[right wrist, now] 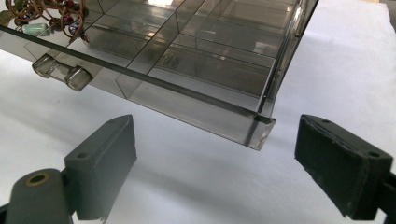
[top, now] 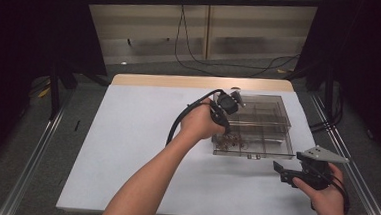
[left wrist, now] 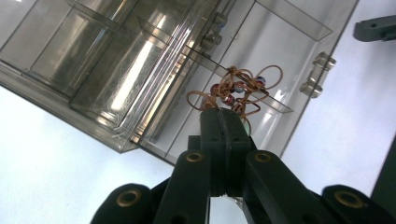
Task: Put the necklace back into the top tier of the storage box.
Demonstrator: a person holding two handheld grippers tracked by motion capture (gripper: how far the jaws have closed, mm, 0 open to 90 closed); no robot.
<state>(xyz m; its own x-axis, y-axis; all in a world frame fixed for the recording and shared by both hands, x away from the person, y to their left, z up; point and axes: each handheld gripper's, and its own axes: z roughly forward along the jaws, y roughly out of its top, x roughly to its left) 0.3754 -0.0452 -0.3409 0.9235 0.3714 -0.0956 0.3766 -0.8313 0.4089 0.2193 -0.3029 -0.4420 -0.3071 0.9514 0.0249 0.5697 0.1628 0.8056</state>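
On table (top: 126, 148), bracelet (left wrist: 238, 91) tangled, no clear axis.

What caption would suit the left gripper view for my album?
Left gripper, jaws shut on a beaded cord tangle, above a clear compartment box.

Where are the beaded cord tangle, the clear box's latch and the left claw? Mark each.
beaded cord tangle (left wrist: 236, 91), left gripper view, its middle loops.
latch (right wrist: 60, 72), right gripper view, its clear knobs.
left claw (left wrist: 226, 122), left gripper view, shut tips.
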